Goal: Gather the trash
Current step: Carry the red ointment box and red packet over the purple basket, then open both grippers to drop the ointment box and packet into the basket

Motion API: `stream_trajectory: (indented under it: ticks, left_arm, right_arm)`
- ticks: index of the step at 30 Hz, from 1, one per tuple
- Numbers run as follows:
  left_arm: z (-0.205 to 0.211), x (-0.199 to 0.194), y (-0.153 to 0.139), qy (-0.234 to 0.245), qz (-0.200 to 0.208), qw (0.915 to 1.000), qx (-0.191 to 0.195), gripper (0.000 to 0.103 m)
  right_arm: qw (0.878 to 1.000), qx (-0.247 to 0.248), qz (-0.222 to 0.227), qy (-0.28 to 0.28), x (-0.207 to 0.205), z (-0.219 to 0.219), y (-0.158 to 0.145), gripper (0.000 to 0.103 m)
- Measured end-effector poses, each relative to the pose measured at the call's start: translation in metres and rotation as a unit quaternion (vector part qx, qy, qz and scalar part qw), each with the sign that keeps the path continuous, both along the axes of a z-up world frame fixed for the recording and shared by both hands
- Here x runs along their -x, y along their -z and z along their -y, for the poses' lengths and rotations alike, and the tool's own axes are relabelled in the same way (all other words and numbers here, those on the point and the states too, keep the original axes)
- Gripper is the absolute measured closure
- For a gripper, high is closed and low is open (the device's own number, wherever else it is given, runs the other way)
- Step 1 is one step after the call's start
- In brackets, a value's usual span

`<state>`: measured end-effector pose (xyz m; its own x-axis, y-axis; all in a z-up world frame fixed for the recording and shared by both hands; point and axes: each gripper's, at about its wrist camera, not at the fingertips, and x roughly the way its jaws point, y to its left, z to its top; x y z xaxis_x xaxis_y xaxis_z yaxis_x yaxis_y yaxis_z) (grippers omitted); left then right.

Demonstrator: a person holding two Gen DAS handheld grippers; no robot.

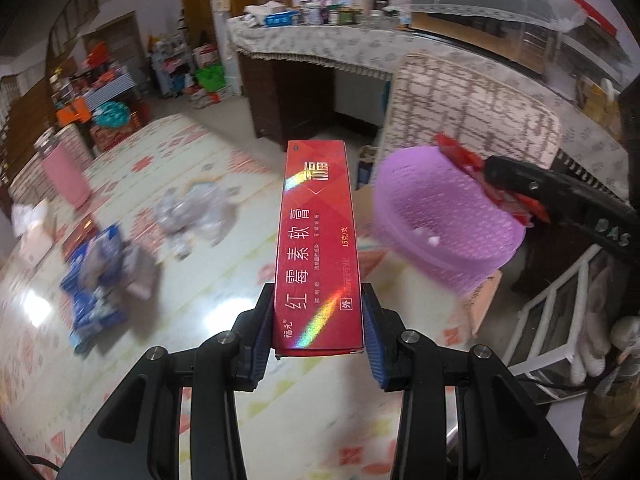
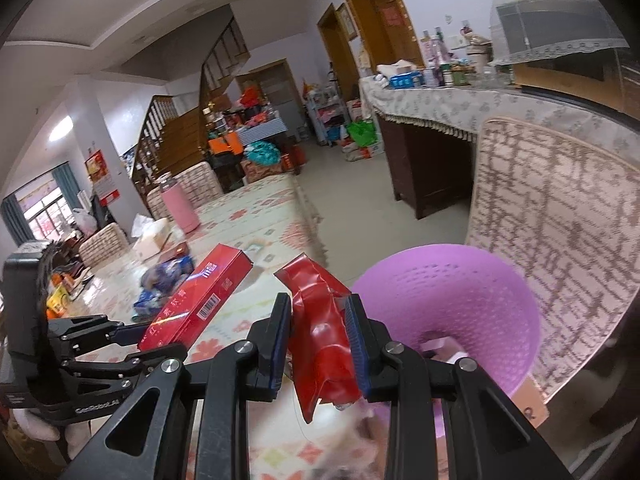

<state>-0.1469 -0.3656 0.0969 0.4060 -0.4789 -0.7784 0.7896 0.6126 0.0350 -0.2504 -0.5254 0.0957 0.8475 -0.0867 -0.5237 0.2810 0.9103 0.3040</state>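
Left gripper point(image 1: 319, 350) is clamped on a long red cardboard box point(image 1: 318, 248), right gripper point(image 2: 320, 344) pinches a crumpled red foil wrapper point(image 2: 320, 340) beside the perforated purple plastic basket point(image 2: 480, 292).

We see the purple basket point(image 2: 460, 300) only in part: in the right wrist view its near rim sinks behind the right gripper point(image 2: 318, 340) and its base is cut off. What lies inside it is a pale smear we cannot name. Left of the basket, on the patterned tablecloth point(image 1: 208, 160), the blue packaging point(image 1: 96, 280) and the clear crumpled plastic point(image 1: 192, 216) are smeared by blur; their print is unreadable. The red wrapper point(image 1: 460, 156) at the basket's rim is mostly hidden behind the black finger holding it. Bottles on the counter point(image 1: 320, 40) beyond the basket are too small to identify.
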Motion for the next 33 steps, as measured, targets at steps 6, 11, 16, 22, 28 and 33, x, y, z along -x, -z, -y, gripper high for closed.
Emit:
stream_trajectory:
  ticks: [6,11,16,22,28,33]
  left_arm:
    - [0.051,0.005,-0.001,0.042,-0.015,0.999,0.008,0.064]
    - [0.089,0.0,0.008,0.068,-0.054,0.9962,0.014,0.064]
    - [0.12,-0.007,0.019,0.087,-0.094,0.9915,0.021,0.064]
    - [0.142,-0.014,0.031,0.09,-0.114,0.9892,0.024,0.055]
    - [0.129,-0.014,0.025,0.08,-0.112,0.9897,0.04,0.041]
    - [0.103,-0.013,0.014,0.058,-0.1,0.9918,0.055,0.035]
  right_arm:
    - [0.999,-0.01,-0.005,0.039,0.006,0.04,0.005,0.073]
    - [0.998,-0.02,-0.013,0.064,0.012,0.068,0.011,0.073]
    - [0.996,-0.027,-0.028,0.086,0.013,0.091,0.024,0.073]
    - [0.992,-0.046,-0.052,0.103,0.009,0.108,0.046,0.071]
    - [0.987,-0.084,-0.06,0.121,0.013,0.116,0.059,0.055]
    - [0.985,-0.1,-0.043,0.137,0.028,0.118,0.058,0.041]
